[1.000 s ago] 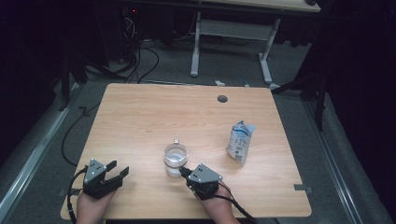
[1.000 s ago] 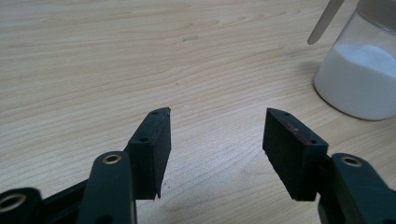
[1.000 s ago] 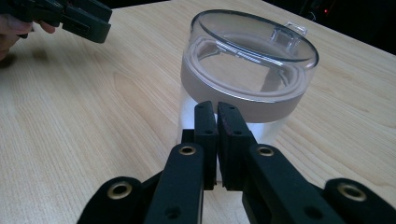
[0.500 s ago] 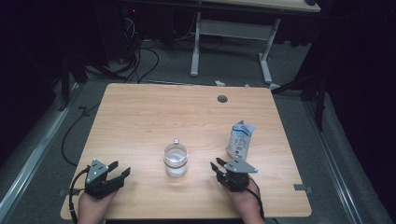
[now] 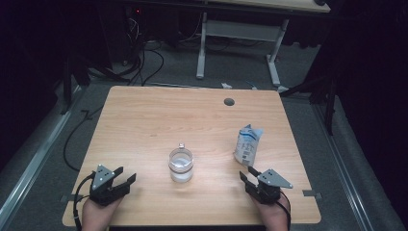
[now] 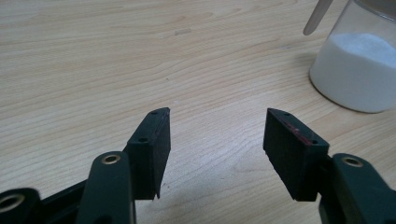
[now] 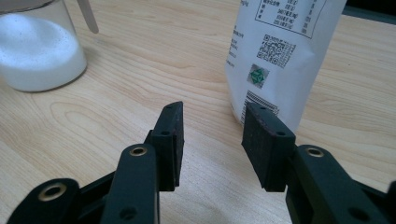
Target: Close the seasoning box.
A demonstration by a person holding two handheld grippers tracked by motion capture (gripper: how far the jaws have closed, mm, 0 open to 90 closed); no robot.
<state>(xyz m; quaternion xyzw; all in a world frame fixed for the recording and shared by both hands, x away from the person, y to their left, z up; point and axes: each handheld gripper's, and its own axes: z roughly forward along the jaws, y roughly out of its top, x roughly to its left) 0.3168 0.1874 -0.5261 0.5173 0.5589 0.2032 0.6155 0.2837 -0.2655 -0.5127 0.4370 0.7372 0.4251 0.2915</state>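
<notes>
On table's (image 5: 144, 120) near edge: L gripper (image 5: 126, 180) sitting w/ jaws spread, empty. R gripper (image 5: 246, 174) just below bag (image 5: 248, 144), jaws just been opening, nothing btwn them. Jar (image 5: 181, 165) w/ white powder standing mid-table btwn grippers.

a light wooden table (image 5: 159, 120) with a round cable hole (image 5: 229, 101) near its far edge stands on grey carpet (image 5: 183, 67). behind it, the white legs of a second desk (image 5: 235, 33) rise into darkness. black cables (image 5: 144, 53) lie tangled on the floor at left. the surrounding room is dim.
</notes>
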